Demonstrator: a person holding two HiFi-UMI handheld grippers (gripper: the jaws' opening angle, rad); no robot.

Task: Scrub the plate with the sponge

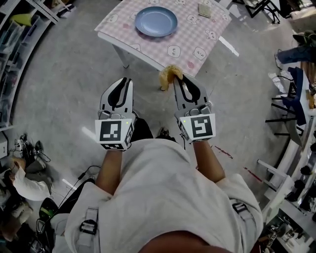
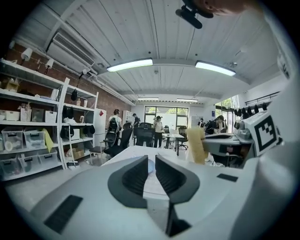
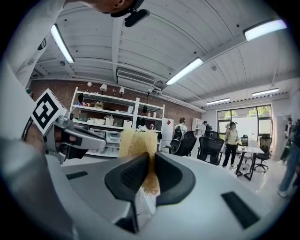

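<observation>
A round blue plate (image 1: 156, 21) lies on a table (image 1: 197, 47) with a pink checked cloth, ahead of me in the head view. Both grippers are held in the air short of the table's near edge. My right gripper (image 1: 177, 80) is shut on a yellow sponge (image 1: 168, 75), which sticks out to the left of its tips. In the right gripper view the sponge (image 3: 136, 143) stands up between the jaws of that gripper (image 3: 151, 161). My left gripper (image 1: 127, 82) (image 2: 151, 164) is shut with nothing in it. From it, the sponge (image 2: 197, 145) shows off to the right.
A small greenish pad (image 1: 204, 10) lies at the table's far right. Storage shelves (image 1: 19, 29) line the left side and a metal rack (image 1: 291, 99) the right. A person (image 1: 24, 180) crouches on the floor at lower left, near cables. Office chairs and standing people fill the room's far end.
</observation>
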